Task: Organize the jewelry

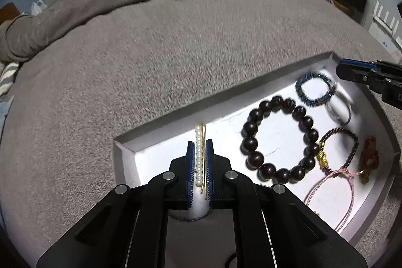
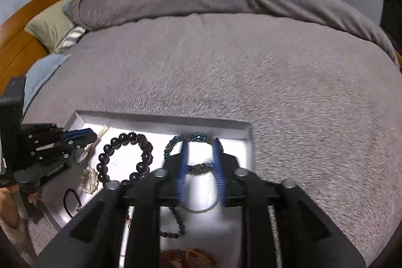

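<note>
L gripper [image 1: 200, 155]: jaws are closed on a pearl strand w/ gold bar [image 1: 200, 142], which is pinched between the blue pads and sticks out past the tips toward 12 o'clock. The grip is held over the near-left part of a white tray [image 1: 125, 157], close to its left wall.

R gripper [image 2: 201, 157]: jaws are seen apart, w/ the blue pads spread over a blue-and-gold beaded bracelet [image 2: 193, 138]; the bracelet's far arc is seen just past the tips at 12 o'clock, its near arc between the pads. Whether the pads touch it can't be told (motion blur). A thin silver bangle [image 2: 201, 210] is seen under the jaws at 6 o'clock.

Outward, in the left wrist view: a dark wooden bead bracelet [image 1: 277, 140] is laid at 3 o'clock of the L jaws, approx mid-tray. At its 1 o'clock the blue-and-gold beaded bracelet lies, overlapping the silver bangle. At its 3–4 o'clock a dark braided cord bracelet w/ gold charm [image 1: 339, 147] is placed, then an amber-red piece [image 1: 369, 157] by the right wall, and a pink cord loop [image 1: 331, 195] at 5 o'clock. The tray is set on a grey blanket [image 1: 176, 54] on a bed. In the right wrist view a small gold chain [image 2: 89, 178] and a black cord loop [image 2: 71, 202] are seen at 9 o'clock, beside the L gripper.
</note>
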Demonstrator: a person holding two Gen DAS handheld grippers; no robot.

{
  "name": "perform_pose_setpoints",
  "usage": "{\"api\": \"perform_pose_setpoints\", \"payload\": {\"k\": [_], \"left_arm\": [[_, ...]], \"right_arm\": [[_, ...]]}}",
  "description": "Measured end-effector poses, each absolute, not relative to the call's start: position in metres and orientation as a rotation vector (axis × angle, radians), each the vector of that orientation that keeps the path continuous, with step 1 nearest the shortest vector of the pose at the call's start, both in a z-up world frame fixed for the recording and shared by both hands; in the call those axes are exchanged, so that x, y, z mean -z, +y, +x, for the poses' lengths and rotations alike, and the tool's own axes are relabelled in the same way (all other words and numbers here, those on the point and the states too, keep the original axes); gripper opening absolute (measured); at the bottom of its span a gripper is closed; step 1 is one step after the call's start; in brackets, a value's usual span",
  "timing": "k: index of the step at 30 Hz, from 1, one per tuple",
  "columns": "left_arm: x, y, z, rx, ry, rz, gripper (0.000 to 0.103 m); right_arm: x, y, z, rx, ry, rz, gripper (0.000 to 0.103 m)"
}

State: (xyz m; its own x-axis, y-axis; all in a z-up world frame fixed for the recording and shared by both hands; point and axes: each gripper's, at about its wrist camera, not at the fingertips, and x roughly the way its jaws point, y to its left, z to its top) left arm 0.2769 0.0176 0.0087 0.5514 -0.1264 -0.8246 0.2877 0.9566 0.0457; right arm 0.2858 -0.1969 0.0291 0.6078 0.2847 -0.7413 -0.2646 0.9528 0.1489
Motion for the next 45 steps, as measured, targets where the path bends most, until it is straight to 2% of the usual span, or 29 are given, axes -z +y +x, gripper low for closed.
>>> {"api": "perform_pose_setpoints", "payload": {"k": [2, 3, 4, 6, 9, 12, 17, 22, 24, 28, 41, 45], "left_arm": [[-0.018, 0.021, 0.269, 0.254, 0.924, 0.143, 0.013], [-0.022, 0.022, 0.265, 0.253, 0.911, 0.131, 0.019], [-0.029, 0.025, 0.257, 0.251, 0.885, 0.117, 0.03], [-0.041, 0.027, 0.239, 0.25, 0.833, 0.111, 0.039], [-0.058, 0.03, 0.21, 0.263, 0.78, 0.091, 0.044], [-0.072, 0.034, 0.178, 0.245, 0.729, 0.075, 0.074], [-0.081, 0.039, 0.131, 0.192, 0.698, 0.065, 0.079], [-0.087, 0.038, 0.088, 0.17, 0.664, 0.032, 0.093], [-0.084, 0.037, 0.077, 0.167, 0.655, 0.0, 0.094], [-0.067, 0.029, 0.068, 0.122, 0.656, -0.015, 0.096], [-0.045, 0.02, 0.058, 0.071, 0.683, -0.025, 0.098], [-0.04, 0.015, 0.061, 0.035, 0.689, 0.005, 0.098]], "right_arm": [[-0.038, -0.205, 0.279, -0.308, 0.833, 0.05, 0.026], [-0.044, -0.21, 0.274, -0.294, 0.817, 0.066, 0.026], [-0.049, -0.216, 0.269, -0.289, 0.804, 0.087, 0.026], [-0.059, -0.229, 0.254, -0.28, 0.776, 0.138, 0.026], [-0.07, -0.242, 0.224, -0.271, 0.727, 0.167, 0.028], [-0.073, -0.251, 0.191, -0.279, 0.712, 0.206, 0.049], [-0.069, -0.253, 0.147, -0.285, 0.701, 0.222, 0.058], [-0.064, -0.244, 0.111, -0.302, 0.687, 0.198, 0.078], [-0.062, -0.237, 0.101, -0.321, 0.68, 0.187, 0.083], [-0.056, -0.224, 0.086, -0.348, 0.666, 0.143, 0.098], [-0.034, -0.199, 0.091, -0.22, 0.752, 0.051, 0.098], [-0.031, -0.197, 0.09, -0.127, 0.691, -0.006, 0.098]]}}
